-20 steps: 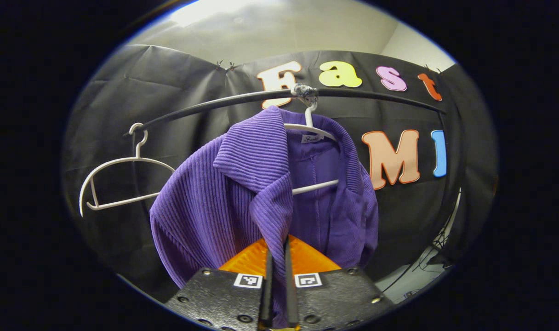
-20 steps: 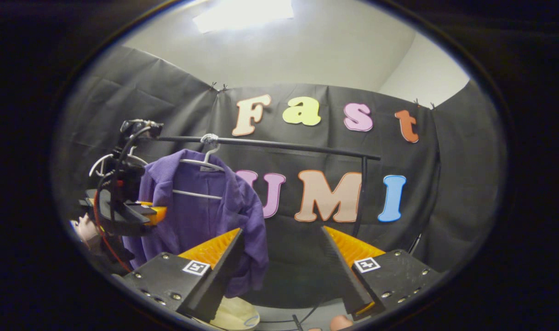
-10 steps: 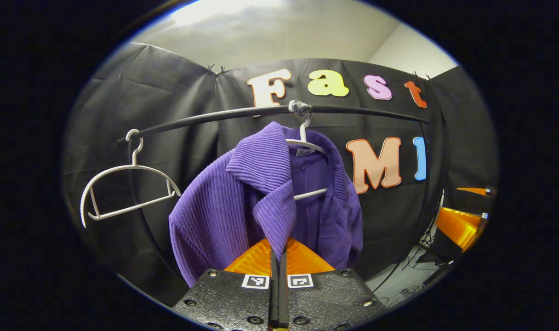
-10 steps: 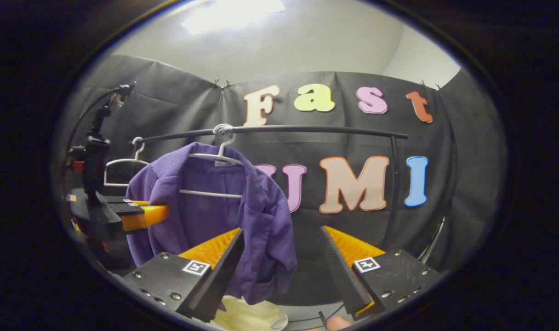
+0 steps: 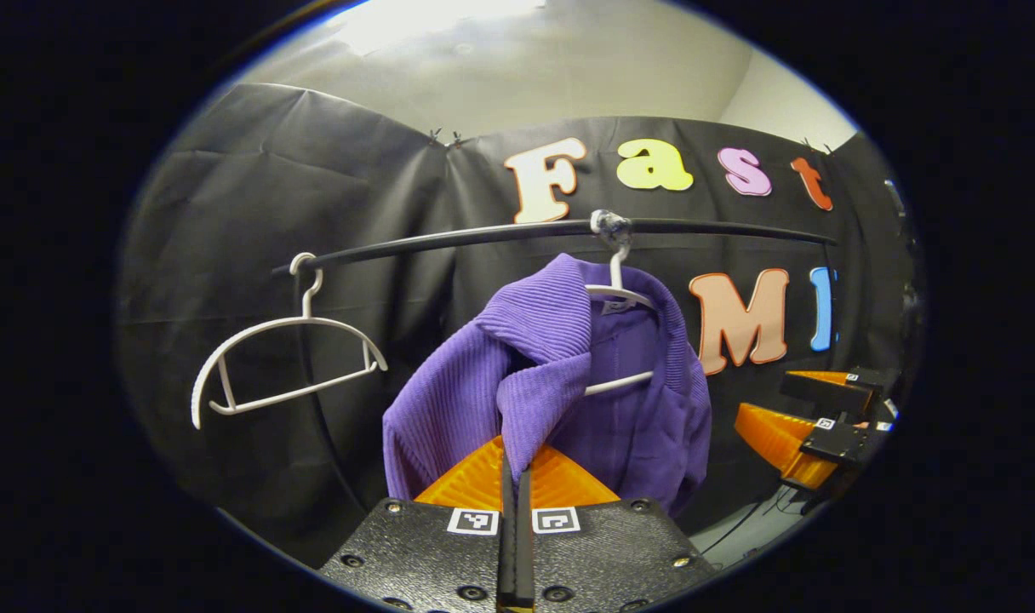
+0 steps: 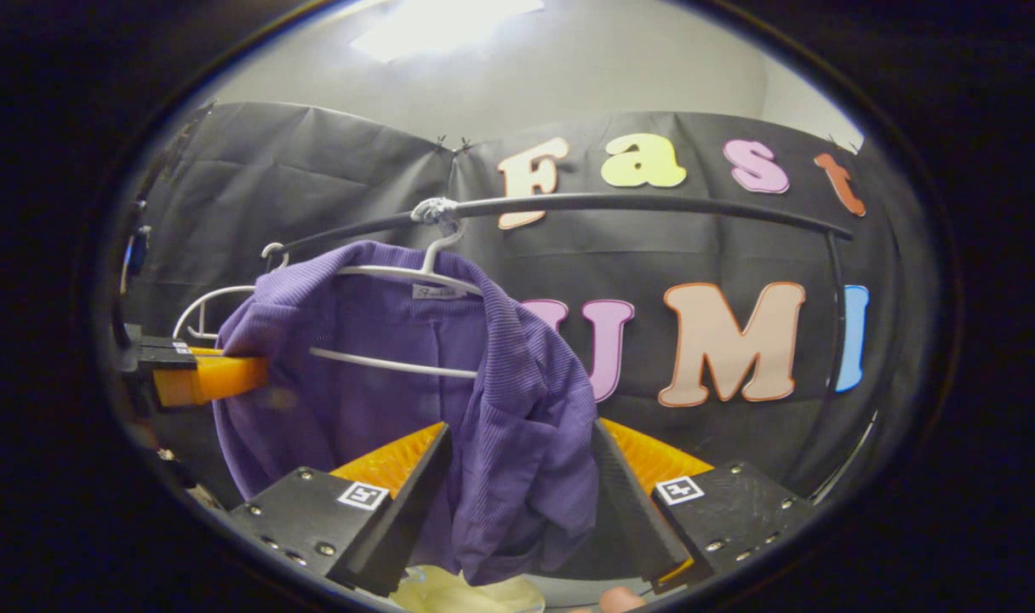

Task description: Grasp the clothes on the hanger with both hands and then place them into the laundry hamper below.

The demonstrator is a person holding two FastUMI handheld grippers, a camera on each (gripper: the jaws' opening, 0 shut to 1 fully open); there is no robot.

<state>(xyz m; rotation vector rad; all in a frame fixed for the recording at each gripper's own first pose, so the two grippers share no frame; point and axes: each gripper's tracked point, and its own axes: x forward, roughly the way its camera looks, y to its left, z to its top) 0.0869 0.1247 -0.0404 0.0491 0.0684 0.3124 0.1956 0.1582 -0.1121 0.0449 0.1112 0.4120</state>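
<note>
Overhead, one black clothes rail [image 5: 483,236] runs across the booth in front of the black cloth wall, bending down into a post at its end. One purple ribbed cardigan [image 5: 449,400] hangs from it near the middle, draped on a white hanger [image 5: 617,294] whose hook is wrapped onto the rail. The knit is fine vertical ribbing with a wide fold-over collar; a small label sits inside the neck. Its long axis runs top to bottom, collar uppermost, open front facing the cameras and hem hanging downward. In the right gripper view the cardigan [image 6: 517,443] sits lopsided: one shoulder is on the hanger [image 6: 415,277], and the front panels sag below the hanger's crossbar.

Two white hangers are on the rail in all: the one carrying the cardigan, and a second empty hanger [image 5: 283,362] near the rail's bent end, tilted.

Two grippers are present. The left gripper [image 5: 514,477] is clenched on the cardigan's front edge, just under the collar, both fingers pressed on the fabric. From the right gripper view, the left gripper [image 6: 207,376] shows at the cardigan's far shoulder side. The right gripper [image 6: 517,477] is spread wide, with the cardigan's hanging front panel between its fingers but not pinched. A pale object [image 6: 449,589] lies below the hem; what it is cannot be told.
</note>
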